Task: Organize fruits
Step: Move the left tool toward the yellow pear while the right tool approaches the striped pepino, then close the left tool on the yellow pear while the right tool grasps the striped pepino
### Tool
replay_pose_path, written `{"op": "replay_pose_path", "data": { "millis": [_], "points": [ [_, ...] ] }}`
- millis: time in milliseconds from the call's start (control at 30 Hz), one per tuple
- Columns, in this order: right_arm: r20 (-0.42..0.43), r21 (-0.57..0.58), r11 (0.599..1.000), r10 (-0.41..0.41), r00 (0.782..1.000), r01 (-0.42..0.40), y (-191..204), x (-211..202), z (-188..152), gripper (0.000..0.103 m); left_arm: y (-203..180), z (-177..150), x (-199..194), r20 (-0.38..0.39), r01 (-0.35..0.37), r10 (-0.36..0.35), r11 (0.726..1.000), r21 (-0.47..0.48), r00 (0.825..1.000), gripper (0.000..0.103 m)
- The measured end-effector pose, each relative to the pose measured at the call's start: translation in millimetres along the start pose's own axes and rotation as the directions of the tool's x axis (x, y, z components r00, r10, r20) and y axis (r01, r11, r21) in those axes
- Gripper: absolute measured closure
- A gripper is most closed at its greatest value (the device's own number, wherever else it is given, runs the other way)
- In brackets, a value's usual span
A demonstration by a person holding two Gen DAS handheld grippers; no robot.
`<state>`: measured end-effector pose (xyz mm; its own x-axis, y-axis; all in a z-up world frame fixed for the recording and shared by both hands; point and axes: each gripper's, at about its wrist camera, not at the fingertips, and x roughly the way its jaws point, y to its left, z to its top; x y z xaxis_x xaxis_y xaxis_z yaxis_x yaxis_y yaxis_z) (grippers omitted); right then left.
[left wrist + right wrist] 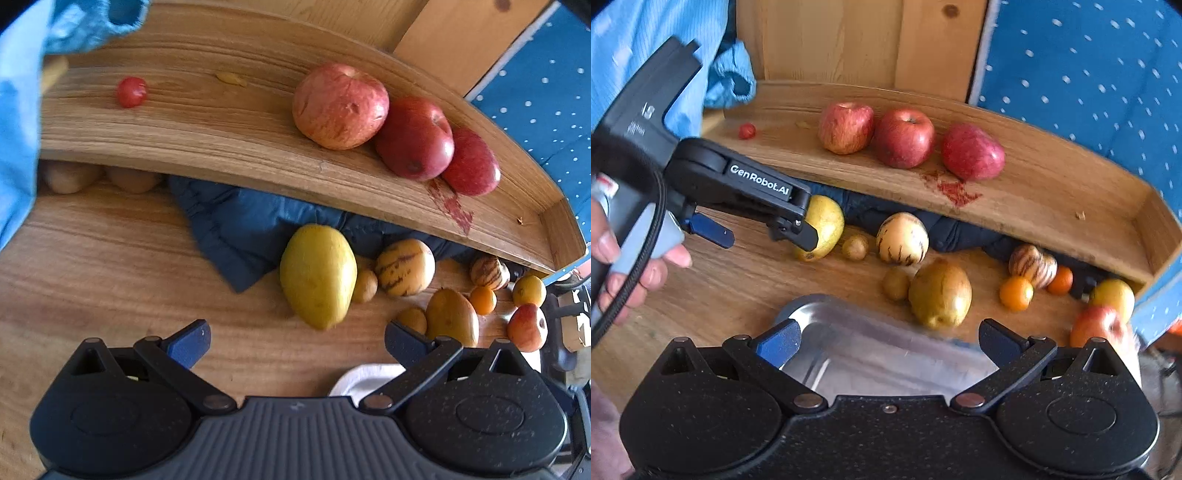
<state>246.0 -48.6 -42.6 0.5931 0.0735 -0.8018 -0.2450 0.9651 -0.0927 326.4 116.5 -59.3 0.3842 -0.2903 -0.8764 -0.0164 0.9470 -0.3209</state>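
Note:
A yellow-green mango (pixel 317 275) lies on the wooden table just ahead of my open left gripper (pixel 297 339), slightly right of its centre line. Seen from the right wrist, the left gripper (pixel 757 234) hovers right before that mango (pixel 823 225), with nothing between its fingers. Three red apples (pixel 340 105) (pixel 905 136) sit in a row on a raised wooden shelf (pixel 221 122), along with a cherry tomato (pixel 131 92). My right gripper (pixel 890 341) is open and empty above a metal tray (pixel 868 343).
Loose on the table: two striped melons (pixel 902 238), a second mango (pixel 940 293), small brown fruits (pixel 855 246), oranges (pixel 1015 292), an apple (pixel 1099 325). Dark blue cloth (pixel 240 229) lies under the shelf. A hand (pixel 646 273) holds the left gripper. A red stain (pixel 955 192) marks the shelf.

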Motion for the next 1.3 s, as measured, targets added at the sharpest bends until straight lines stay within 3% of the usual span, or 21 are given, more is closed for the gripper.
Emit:
{"op": "replay_pose_path", "data": {
  "millis": [133,300,633,833,1100,1200,1300],
  "points": [
    [0.014,-0.004,0.997,-0.081,0.997,0.081,-2,20,20,0.002,0,13,13,-0.017,0.026,-0.026,1.0,0.003,0.999,0.001],
    [0.018,0.074,0.991,-0.109,0.994,0.107,-20,40,44,0.008,4,16,22,-0.008,0.089,-0.089,0.996,-0.001,0.996,0.008],
    [-0.048,0.14,0.99,-0.021,0.999,0.028,-33,79,67,0.019,12,23,31,0.016,0.141,-0.141,0.989,-0.032,0.99,0.026],
    [-0.105,0.167,0.986,0.011,0.994,0.007,-30,103,72,0.028,15,29,39,-0.008,0.172,-0.172,0.984,-0.044,0.985,0.039],
    [-0.147,0.149,0.989,0.036,0.988,-0.014,-24,125,79,0.037,15,32,44,-0.012,0.204,-0.204,0.978,-0.042,0.979,0.042],
    [-0.156,0.158,0.987,0.06,0.986,-0.035,-23,131,82,0.047,22,32,40,-0.015,0.207,-0.208,0.977,-0.051,0.978,0.045],
    [-0.15,0.163,0.986,0.056,0.987,-0.032,-22,133,82,0.047,25,31,38,-0.015,0.207,-0.209,0.976,-0.062,0.978,0.045]
  ]
}}
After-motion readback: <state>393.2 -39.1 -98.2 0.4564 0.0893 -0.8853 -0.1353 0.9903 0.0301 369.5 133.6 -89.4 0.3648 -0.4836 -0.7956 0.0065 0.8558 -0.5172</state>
